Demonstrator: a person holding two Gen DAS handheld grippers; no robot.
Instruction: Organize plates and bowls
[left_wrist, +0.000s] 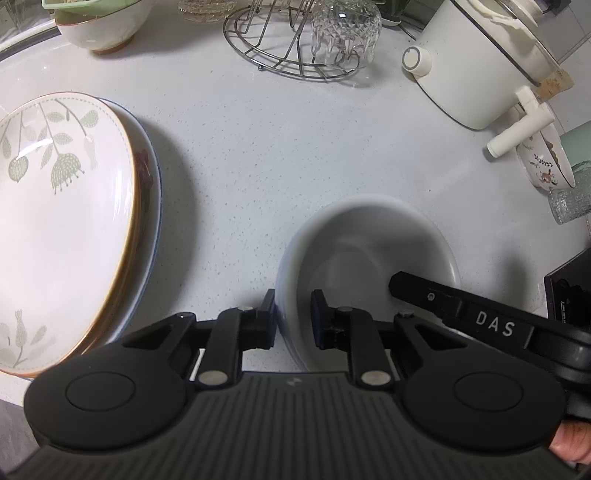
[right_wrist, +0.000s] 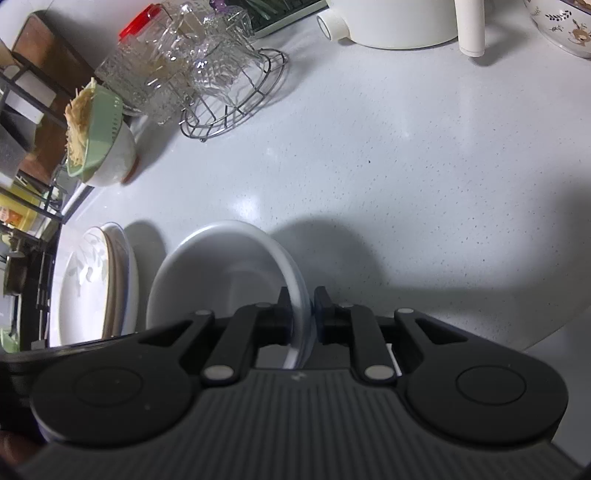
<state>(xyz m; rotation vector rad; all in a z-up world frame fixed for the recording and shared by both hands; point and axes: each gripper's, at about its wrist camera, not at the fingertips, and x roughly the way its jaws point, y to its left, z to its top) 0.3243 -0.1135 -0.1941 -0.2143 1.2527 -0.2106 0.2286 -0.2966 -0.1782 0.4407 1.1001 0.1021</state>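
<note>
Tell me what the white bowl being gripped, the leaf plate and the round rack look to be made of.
White bowl: likely glazed ceramic, smooth with a soft sheen, though melamine is possible. Leaf plate: glazed ceramic, glossy with bright highlights, printed green leaves and a brown rim. Round rack: bare metal wire, thin and shiny silver.

A plain white bowl (left_wrist: 369, 258) sits on a white countertop (left_wrist: 258, 155) flecked with tiny dark specks. The top plate (left_wrist: 62, 221) of the stack is white with pale sage-green leaf and flower motifs and a tan-brown rim; the plate beneath (left_wrist: 149, 173) shows a dark red motif and a thin blue edge. A cream-white pot (left_wrist: 476, 74) has a dark line around its rim. Another white bowl (left_wrist: 546, 166) carries small floral sprigs (reddish and dark green). The 2 grippers (left_wrist: 293, 314) (right_wrist: 301, 314) are black with blue pads (left_wrist: 319, 317). A pale green colander (right_wrist: 99, 129) rests in a white bowl (right_wrist: 118, 162).
</note>
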